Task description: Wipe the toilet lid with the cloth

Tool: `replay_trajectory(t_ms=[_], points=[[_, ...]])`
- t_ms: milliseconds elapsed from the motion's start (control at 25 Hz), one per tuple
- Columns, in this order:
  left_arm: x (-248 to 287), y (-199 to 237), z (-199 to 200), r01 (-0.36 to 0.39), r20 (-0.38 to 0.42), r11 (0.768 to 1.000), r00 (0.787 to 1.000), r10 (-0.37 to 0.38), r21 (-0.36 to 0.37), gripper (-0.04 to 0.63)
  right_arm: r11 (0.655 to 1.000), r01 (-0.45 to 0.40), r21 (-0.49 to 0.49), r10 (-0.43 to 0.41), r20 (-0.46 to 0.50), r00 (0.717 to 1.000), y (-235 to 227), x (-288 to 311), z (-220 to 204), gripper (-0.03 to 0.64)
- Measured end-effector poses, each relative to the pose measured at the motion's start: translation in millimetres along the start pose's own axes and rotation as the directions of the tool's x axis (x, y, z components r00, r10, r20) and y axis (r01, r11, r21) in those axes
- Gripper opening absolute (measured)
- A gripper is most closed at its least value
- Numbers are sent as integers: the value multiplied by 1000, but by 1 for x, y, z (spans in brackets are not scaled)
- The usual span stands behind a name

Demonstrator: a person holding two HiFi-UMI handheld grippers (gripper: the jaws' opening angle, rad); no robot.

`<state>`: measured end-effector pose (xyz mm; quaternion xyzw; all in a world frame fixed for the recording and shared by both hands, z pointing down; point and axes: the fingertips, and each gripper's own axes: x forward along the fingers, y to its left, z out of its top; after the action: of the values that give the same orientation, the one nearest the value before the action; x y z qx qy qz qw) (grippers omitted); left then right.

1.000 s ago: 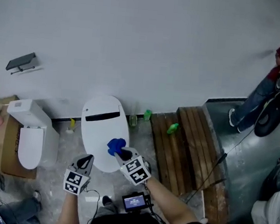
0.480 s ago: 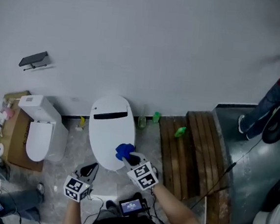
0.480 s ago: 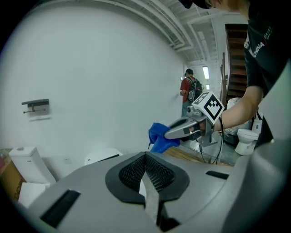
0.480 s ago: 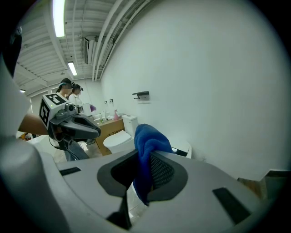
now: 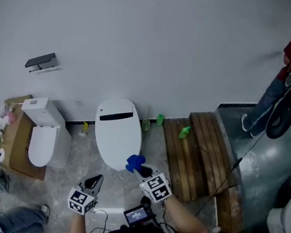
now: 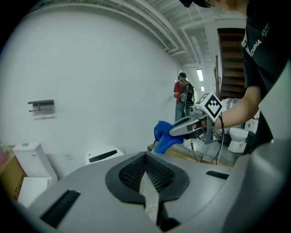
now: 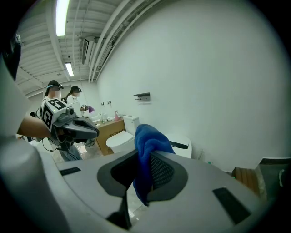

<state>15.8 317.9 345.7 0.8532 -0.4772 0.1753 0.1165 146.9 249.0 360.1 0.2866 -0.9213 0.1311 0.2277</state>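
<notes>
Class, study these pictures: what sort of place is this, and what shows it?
Likely a workshop or test hall staged as a bathroom: a closed toilet and a second toilet stand along a bare wall, with a wooden pallet beside them and exposed ceiling pipes.

Jaws clamped on a blue cloth (image 7: 146,144), white toilet lid (image 7: 185,142) beyond, left gripper (image 7: 94,132) at left

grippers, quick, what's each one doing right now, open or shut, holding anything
Left gripper: shut, nothing between its jaws.
Right gripper: shut on the blue cloth.
</notes>
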Motion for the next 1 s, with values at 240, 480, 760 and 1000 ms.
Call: replay_trajectory(t_ms=[240, 480, 760, 1000], points=[[-75, -33, -38, 36, 23, 999, 999, -36, 6, 11, 999, 53, 3, -53, 19, 998, 70, -38, -24, 58], [-115, -71, -60, 77, 22, 997, 997, -78, 13, 11, 997, 75, 2, -75, 11, 997, 122, -78, -45, 58], [-122, -106, -63, 58, 20, 998, 998, -58, 20, 11, 998, 53, -37, -53, -4, 999, 137, -112, -62, 58], [-108, -126, -50, 13, 29, 1000, 999, -13, 19, 11, 997, 6, -79, -6, -8, 1000, 133, -122, -71, 58]])
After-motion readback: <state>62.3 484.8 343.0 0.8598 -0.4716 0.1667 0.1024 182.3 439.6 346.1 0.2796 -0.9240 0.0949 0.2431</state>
